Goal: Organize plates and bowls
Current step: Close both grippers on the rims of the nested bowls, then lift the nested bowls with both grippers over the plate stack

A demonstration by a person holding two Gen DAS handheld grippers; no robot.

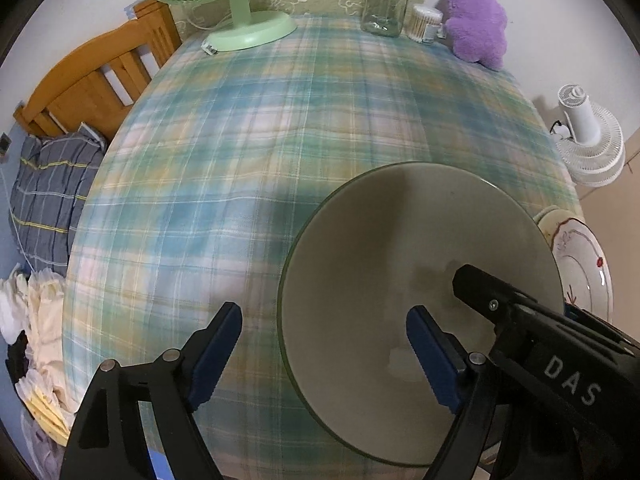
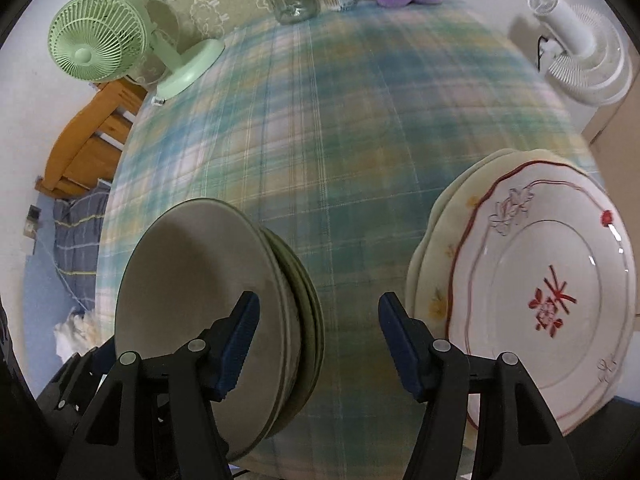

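both grippers share one build: the left gripper [image 1: 324, 344] and right gripper [image 2: 319, 340] have black angular plastic arms, round silver pivot pins at the joints, and dark blue ribbed pads [image 1: 218, 354] on the fingers. one black housing bears white letters "das" [image 1: 573, 381] and a small screw [image 1: 495, 303].

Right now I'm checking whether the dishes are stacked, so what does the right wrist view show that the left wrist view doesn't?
Only the right wrist view shows the grey plates as a stack of several, and the white plate with red flowers in full, lying on a cream plate.

Only the left wrist view shows the right gripper reaching in over the top grey plate, and the bedding beside the table.

Both show the plaid tablecloth, green fan, glass jar, purple plush toy and white fan.
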